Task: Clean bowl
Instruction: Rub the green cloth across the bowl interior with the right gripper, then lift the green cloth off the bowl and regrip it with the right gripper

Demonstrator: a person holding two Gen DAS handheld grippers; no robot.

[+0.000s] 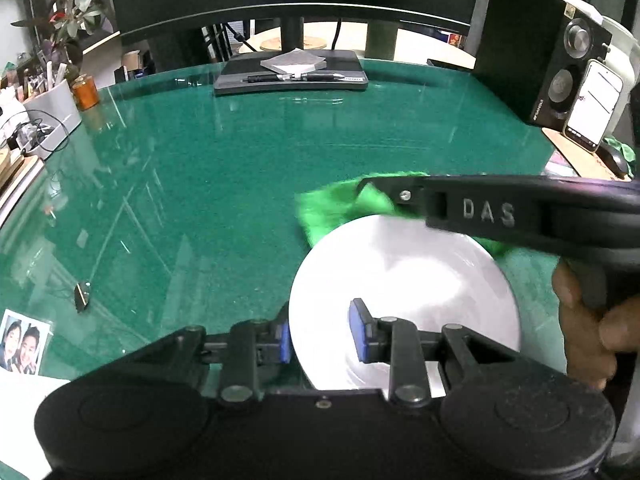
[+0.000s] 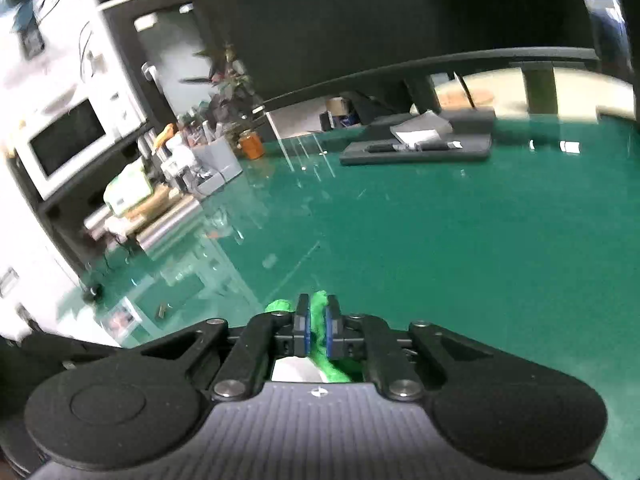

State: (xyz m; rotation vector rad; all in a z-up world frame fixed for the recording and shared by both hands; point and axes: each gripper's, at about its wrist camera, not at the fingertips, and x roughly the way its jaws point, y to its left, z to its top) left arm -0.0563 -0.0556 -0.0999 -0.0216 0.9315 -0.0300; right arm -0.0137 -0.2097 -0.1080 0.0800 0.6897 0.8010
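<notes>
We steady the bowl [image 1: 404,304] with the left hand-held gripper [image 1: 324,334], its jaws astride the near rim, one pad inside and one outside; whether they truly pinch it we cannot tell. The right hand-held gripper [image 2: 316,328] is clamped on the cloth [image 2: 320,320]. To wipe well, we judge, we should press the cloth down into the bowl and sweep round the wall while the left holds firm. The bowl sits on the desk [image 1: 220,184], with the cloth at its far rim, under the right hand-held gripper
</notes>
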